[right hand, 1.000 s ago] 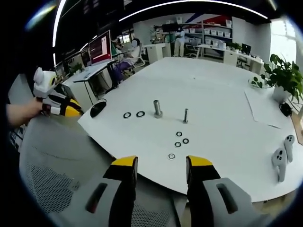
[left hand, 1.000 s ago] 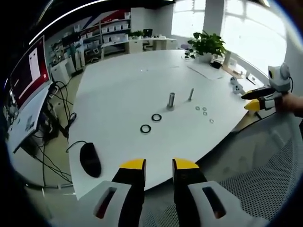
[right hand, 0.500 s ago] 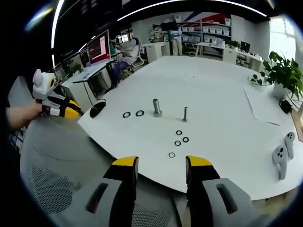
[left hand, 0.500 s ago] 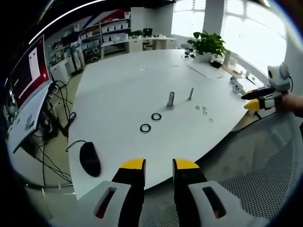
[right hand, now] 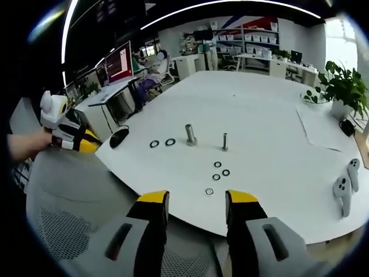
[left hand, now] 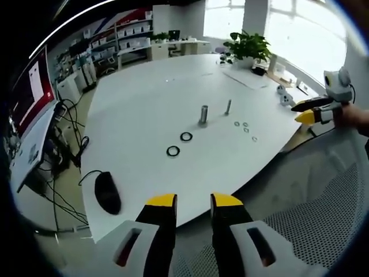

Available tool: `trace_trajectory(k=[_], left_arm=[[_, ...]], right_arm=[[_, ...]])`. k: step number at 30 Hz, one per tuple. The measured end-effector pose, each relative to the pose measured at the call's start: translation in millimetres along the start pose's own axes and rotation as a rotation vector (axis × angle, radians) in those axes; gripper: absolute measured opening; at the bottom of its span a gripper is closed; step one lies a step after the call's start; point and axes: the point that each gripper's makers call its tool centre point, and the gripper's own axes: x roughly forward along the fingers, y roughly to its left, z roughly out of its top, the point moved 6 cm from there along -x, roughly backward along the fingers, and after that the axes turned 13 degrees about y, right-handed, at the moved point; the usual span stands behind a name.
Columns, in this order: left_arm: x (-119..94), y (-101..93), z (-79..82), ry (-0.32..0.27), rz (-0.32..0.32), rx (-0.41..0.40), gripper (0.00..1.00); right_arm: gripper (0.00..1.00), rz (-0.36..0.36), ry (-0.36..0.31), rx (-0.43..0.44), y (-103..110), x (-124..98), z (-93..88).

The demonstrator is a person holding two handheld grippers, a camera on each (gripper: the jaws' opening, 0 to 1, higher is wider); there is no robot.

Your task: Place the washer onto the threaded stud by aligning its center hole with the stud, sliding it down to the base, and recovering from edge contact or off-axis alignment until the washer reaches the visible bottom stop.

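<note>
Washers lie loose on the white table (right hand: 271, 115): four small ones (right hand: 218, 173) just in front of the thin threaded stud (right hand: 225, 141), two dark larger rings (right hand: 162, 142) beside the thicker stud (right hand: 189, 134); none sits on a stud. Left gripper (left hand: 193, 203) hangs off the table's near edge over a mesh chair (left hand: 300, 231), jaws parted and empty; right gripper (right hand: 196, 199) likewise, released, holding nothing. A black mouse (left hand: 107, 192) rests near the table edge; a potted plant (right hand: 344, 92) stands far off.

Washers (left hand: 179, 144) beside stud (left hand: 203, 114)
</note>
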Motion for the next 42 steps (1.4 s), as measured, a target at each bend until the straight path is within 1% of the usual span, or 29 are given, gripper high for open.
trace_trajectory(k=[4, 8, 14, 18, 21, 23, 27, 31, 34, 38, 42], left_arm=[[0, -0.5, 1.3, 0.003, -0.008, 0.004, 0.21], [2, 1.7, -0.2, 0.027, -0.015, -0.013, 0.22], [4, 2.7, 1.2, 0.054, -0.049, -0.036, 0.22], [4, -1.5, -0.3, 0.068, -0.068, -0.025, 0.22], [5, -2.4, 0.8, 0.085, -0.063, -0.004, 0.22], [6, -0.9, 3.8, 0.095, -0.068, -0.002, 0.22], [10, 3.3, 16.2, 0.089, -0.063, 0.006, 0.22], [21, 8.4, 24.0, 0.104, -0.048, 0.01, 0.24], [28, 10.4, 28.3, 0.1, -0.046, 0.003, 0.27], [35, 13.5, 34.7, 0.079, -0.048, -0.024, 0.28], [44, 20.4, 40.5, 0.063, -0.059, -0.074, 0.29]], right_arm=[[0.42, 0.004, -0.008, 0.006, 0, -1, 1.6], [0.42, 0.012, -0.01, -0.003, 1, -1, 2.2], [0.42, 0.009, -0.02, 0.007, -1, -1, 3.6], [0.42, 0.005, -0.02, 0.002, 0, -1, 3.6], [0.43, 0.011, -0.02, 0.014, -1, -1, 3.8], [0.43, 0.01, -0.017, 0.011, 0, -1, 3.3], [0.43, 0.007, -0.017, 0.015, -1, -1, 3.7], [0.43, 0.005, -0.018, 0.019, -1, -1, 3.6], [0.43, 0.014, -0.011, 0.016, 0, 0, 2.9], [0.43, 0.012, -0.02, 0.026, -1, -1, 3.0], [0.43, 0.013, -0.02, 0.025, -1, -1, 3.0]])
